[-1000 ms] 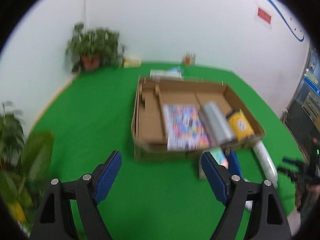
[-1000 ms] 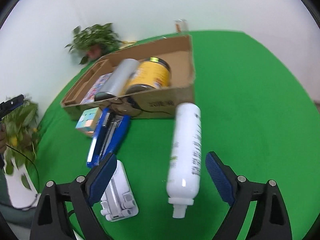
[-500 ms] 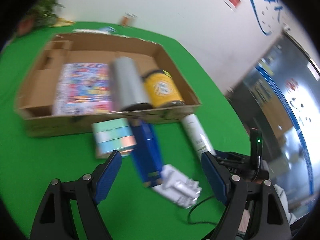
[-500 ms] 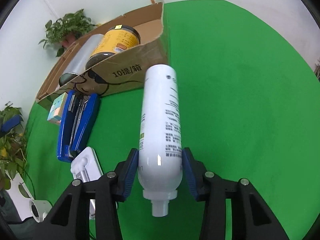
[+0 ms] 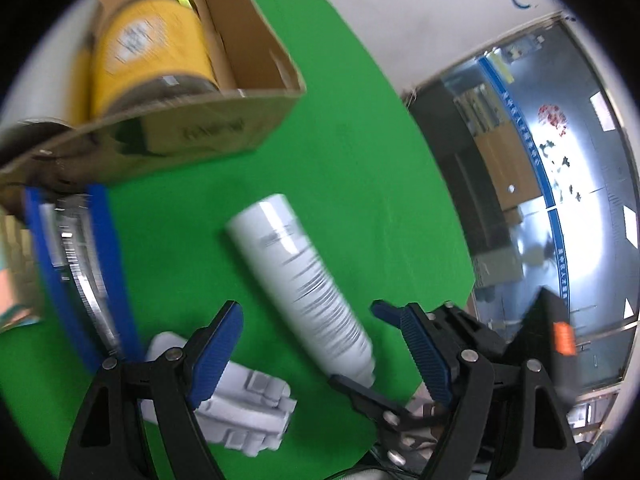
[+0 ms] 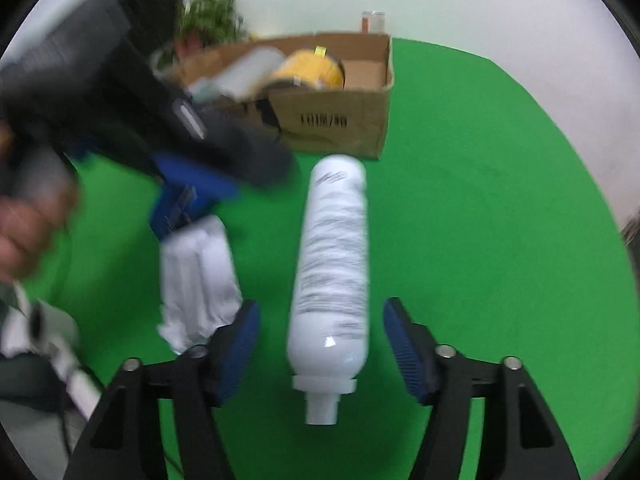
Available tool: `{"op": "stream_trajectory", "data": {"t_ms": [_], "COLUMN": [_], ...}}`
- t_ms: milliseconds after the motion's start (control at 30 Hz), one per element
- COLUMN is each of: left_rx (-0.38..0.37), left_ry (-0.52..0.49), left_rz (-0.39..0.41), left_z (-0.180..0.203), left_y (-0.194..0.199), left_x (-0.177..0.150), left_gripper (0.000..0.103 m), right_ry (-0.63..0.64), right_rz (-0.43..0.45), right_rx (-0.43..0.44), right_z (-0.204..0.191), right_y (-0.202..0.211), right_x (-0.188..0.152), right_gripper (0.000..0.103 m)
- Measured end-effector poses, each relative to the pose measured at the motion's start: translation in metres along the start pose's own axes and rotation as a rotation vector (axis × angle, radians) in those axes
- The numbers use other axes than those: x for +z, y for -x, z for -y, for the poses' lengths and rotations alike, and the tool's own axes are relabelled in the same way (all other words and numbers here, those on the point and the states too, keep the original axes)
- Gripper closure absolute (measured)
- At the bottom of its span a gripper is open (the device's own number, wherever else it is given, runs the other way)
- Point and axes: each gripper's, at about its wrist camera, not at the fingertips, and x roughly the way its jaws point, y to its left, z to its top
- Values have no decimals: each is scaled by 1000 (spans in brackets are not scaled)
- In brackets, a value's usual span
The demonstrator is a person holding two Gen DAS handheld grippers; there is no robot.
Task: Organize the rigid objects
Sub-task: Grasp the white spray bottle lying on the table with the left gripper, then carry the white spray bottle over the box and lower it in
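Bottle between parted pads, box behind it

White bottle (image 6: 334, 264) lies on its side on the green counter (image 6: 500, 220), neck toward the bottom of the right wrist frame. Its lower body sits between the blue pads of the right hand-held gripper (image 6: 320, 346), whose jaws are opening; a green gap shows on each side, so neither pad presses the bottle. The bottle's flat base points to the upper centre of the frame, just short of the cardboard box (image 6: 340, 120).

In the left wrist view the left hand-held gripper (image 5: 316, 356) stands wide open with nothing gripped. The same bottle (image 5: 304, 292) runs diagonally from the frame's centre down between its pads, and black fingers of the right hand-held gripper (image 5: 380, 396) show at the bottle's lower end.

Inside the box a yellow jar (image 5: 148, 48) lies beside a silver cylinder (image 6: 248, 70). A blue stapler (image 5: 80, 272) lies at centre left of the left wrist frame, in front of the box, and a white plastic piece (image 5: 248, 408) rests beside its near end, partly behind the left pad. In the right wrist view the blurred left gripper body and a hand (image 6: 28, 220) cover the upper left, hiding most of the stapler.
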Motion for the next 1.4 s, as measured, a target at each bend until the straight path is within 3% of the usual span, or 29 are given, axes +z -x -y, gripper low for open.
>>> {"op": "stream_trajectory", "data": {"t_ms": [133,233,333,433,800,1067,1200,1400], "left_rx": [32,55,67,89,104,95,133,181], "left_ry": [26,63,72,70,74,-7,-95,-172], "left_rz": [-47,-63,-84,-113,-66,88,187,271], "left_z": [-1,-6,-7,-9,-19,10,34,49], "left_y": [-18,-24,-30,-35,-26,16,54,94], "left_x": [3,2,1,-3,-2,9,23,55], "left_gripper": [23,23,34,41,51,52,52,53], "right_ry": [-102,-119,-125,-122,-133,-85,-41,19], "right_rz": [-18,-50,-93,-134,-119,9,107,195], "right_rx": [117,149,189,161,89,36,4,-35], "right_z": [17,17,7,1,-10,-24,-30,-36], "right_y": [-4,-16,-30,-40,-33,11,41,64], "right_x": [3,8,10,6,2,23,50,93], "right_gripper": [38,43,51,58,59,59,59,59]}}
